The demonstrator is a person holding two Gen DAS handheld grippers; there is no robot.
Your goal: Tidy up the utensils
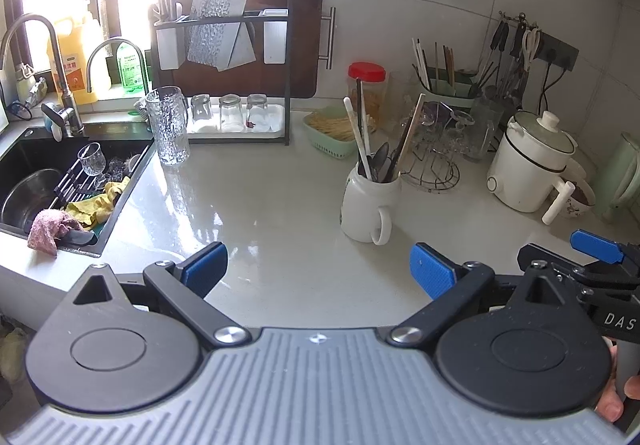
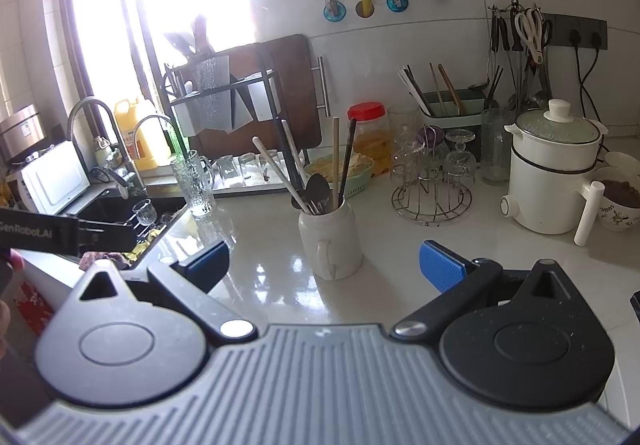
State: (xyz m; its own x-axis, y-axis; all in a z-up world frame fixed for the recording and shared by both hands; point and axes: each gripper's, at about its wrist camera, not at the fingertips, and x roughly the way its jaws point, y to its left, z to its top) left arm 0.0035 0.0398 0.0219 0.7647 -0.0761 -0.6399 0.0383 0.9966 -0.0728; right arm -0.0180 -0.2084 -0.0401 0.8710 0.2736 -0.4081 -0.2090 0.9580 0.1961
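Left hand-held gripper (image 1: pixel 318 271) low over the bench (image 1: pixel 272 213), jaws spread wide, nothing between the blue pads (image 1: pixel 204 265). Right hand-held gripper (image 2: pixel 324 269) likewise wide and empty, level with the left one at its 3 o'clock; seen from the left wrist only as a black body and one blue pad at the frame's right edge (image 1: pixel 596 245).

White mug (image 1: pixel 370 201) upright on the bench at 12 o'clock from both grippers, apart from the pads, handle turned toward the cameras. Packed inside: utensils (image 1: pixel 380 161) standing on end, namely dark spoons, a white chopstick leaning to 11 o'clock, a wooden one leaning to 1 o'clock, dark sticks between. In the right wrist view the same mug (image 2: pixel 330 241) just beyond the gap between the pads, spoons (image 2: pixel 318 189) and chopsticks (image 2: pixel 336 161) rising from its mouth.

Wire glass rack (image 2: pixel 432 201) at 2 o'clock from the mug, stemmed glasses inverted on it. White pot (image 2: pixel 552 181) with lid at 3 o'clock, a patterned bowl (image 2: pixel 620 205) touching or just beside its handle, hard to tell which. Green holder (image 2: pixel 452 109) with more chopsticks behind the rack, against the wall. Green basket (image 1: pixel 328 133) and red-lidded jar (image 1: pixel 366 89) at 12 o'clock behind the mug.

Textured glass pitcher (image 1: pixel 168 125) at 10 o'clock, near the sink (image 1: pixel 60 181) corner. Cloths (image 1: pixel 76 213), one pink and one yellow, draped over the sink's near edge. Dish rack (image 1: pixel 224 65) behind, tumblers upside down beneath it.
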